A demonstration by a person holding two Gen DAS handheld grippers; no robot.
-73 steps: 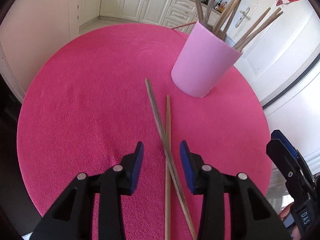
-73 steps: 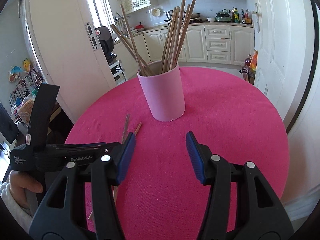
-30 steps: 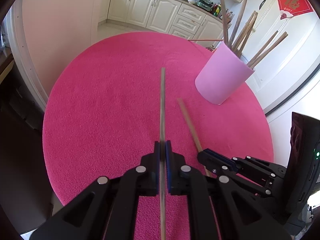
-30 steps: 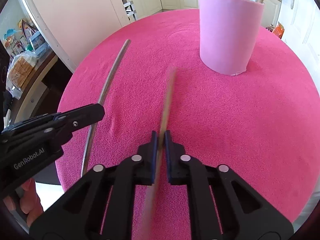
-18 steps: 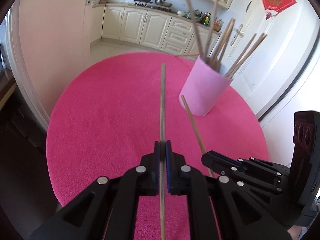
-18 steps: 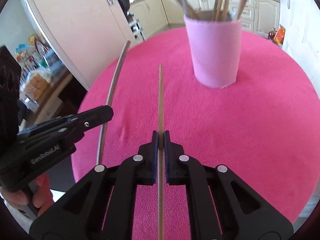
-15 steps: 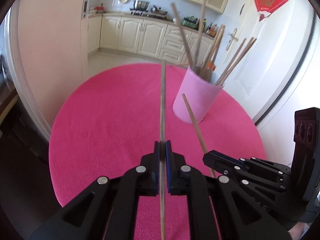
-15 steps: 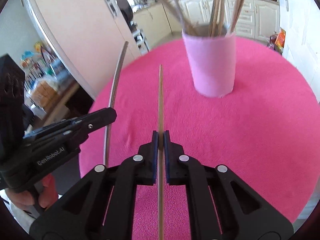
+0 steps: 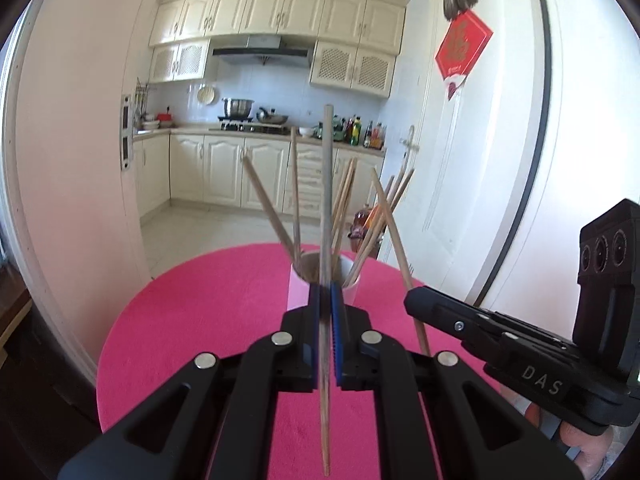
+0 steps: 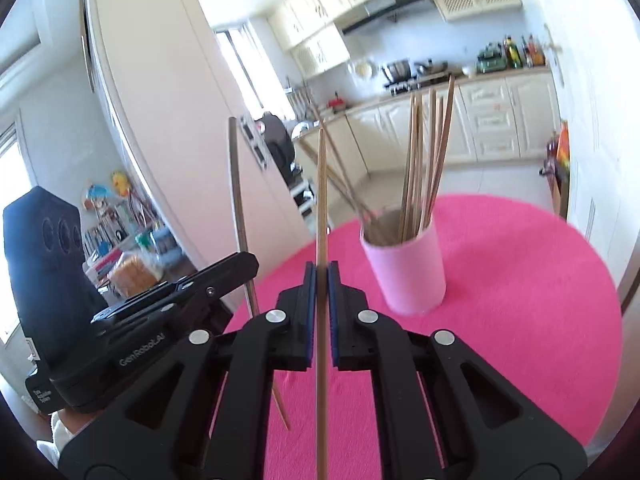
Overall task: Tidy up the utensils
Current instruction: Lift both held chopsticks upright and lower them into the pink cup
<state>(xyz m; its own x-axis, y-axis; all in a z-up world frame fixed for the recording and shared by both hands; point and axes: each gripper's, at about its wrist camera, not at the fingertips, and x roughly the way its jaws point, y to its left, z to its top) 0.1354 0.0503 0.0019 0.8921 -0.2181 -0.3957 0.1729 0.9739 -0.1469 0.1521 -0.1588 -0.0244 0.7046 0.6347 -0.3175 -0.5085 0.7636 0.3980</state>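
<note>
Two chopsticks are up off the table, one in each of our grippers. Our left gripper [image 9: 325, 312] has its blue pads pressed together on the darker, greyish chopstick [image 9: 327, 200], which runs straight ahead along the fingers and crosses in front of the pink cup [image 9: 298, 292]. Our right gripper [image 10: 320, 292] pinches the paler chopstick [image 10: 321, 208] the same way, its tip standing up against the kitchen beyond.

From the left wrist the cup sits dead ahead, mostly hidden behind the pads, so only its rim and left wall show; the bundle of chopsticks in the cup [image 9: 352, 216] fans out above. That view also catches the side of the right gripper [image 9: 420, 304] just to the right, with the paler chopstick [image 9: 394, 236] slanting up out of it, close to the cup's rim.

From the right wrist the cup [image 10: 404, 272] stands whole, ahead and to the right of the pads, slightly blurred, its sticks [image 10: 424, 160] upright. The left gripper [image 10: 240, 266] shows to the left, carrying the darker chopstick [image 10: 236, 184].

Bare pink table [image 10: 520, 300] lies open to the right of the cup and ahead of the right fingers. On the left its round edge [image 9: 132, 312] falls away near a pale wall; on the right a white door [image 9: 500, 160] stands close behind.
</note>
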